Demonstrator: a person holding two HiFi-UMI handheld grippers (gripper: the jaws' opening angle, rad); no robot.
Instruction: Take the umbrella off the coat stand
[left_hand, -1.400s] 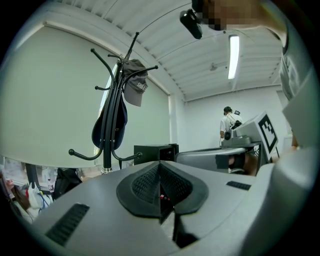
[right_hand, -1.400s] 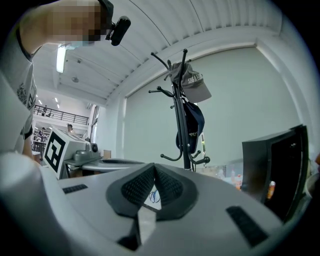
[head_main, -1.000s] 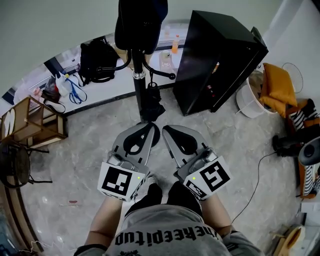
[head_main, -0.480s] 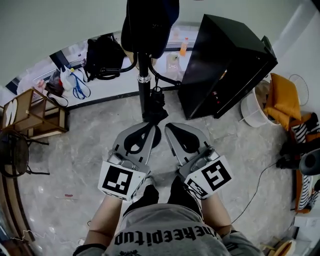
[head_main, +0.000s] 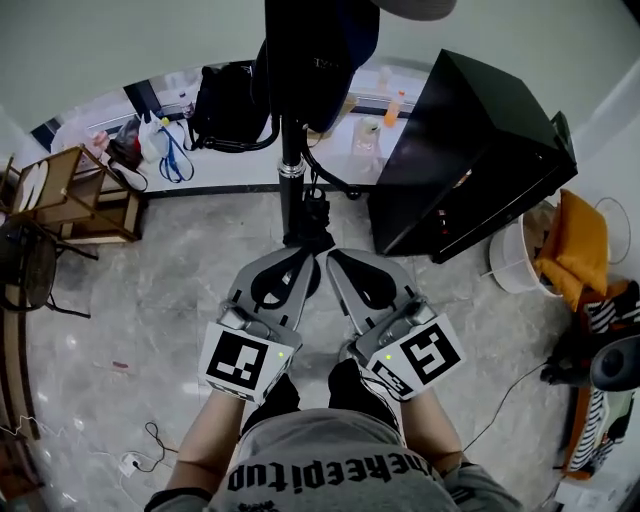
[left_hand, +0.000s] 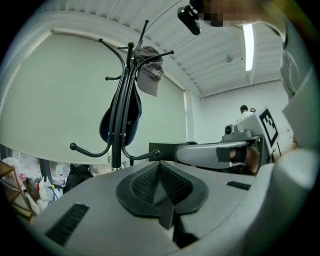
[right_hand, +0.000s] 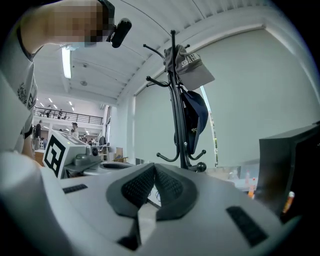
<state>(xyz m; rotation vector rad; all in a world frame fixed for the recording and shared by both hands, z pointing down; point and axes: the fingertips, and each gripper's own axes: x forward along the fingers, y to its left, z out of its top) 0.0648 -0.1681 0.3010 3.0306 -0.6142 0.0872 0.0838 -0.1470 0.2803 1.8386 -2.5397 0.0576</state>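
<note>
The black coat stand (head_main: 290, 165) rises just beyond both grippers. A dark navy folded item (head_main: 315, 50) hangs from its upper hooks, with a grey cap (left_hand: 150, 70) on top. A small black bundle (head_main: 313, 210) hangs low beside the pole. I cannot tell which of these is the umbrella. My left gripper (head_main: 305, 262) and right gripper (head_main: 332, 258) point level at the stand side by side, both shut and empty, short of the pole. The left gripper (left_hand: 160, 165) sees the stand (left_hand: 117, 125) ahead to its left. The right gripper (right_hand: 154, 167) sees the stand (right_hand: 180, 120) ahead, slightly to its right.
A large black cabinet (head_main: 470, 150) stands right of the stand. A black backpack (head_main: 225, 100) and bags lie along the wall. A wooden chair (head_main: 70, 195) is at the left, a white bin (head_main: 515, 255) and orange cloth (head_main: 580, 225) at the right. A cable (head_main: 500, 390) crosses the floor.
Both grippers have moved closer to the coat stand, whose base now sits just past their tips. The scene has shifted right in the head view. The jaws stayed shut.
</note>
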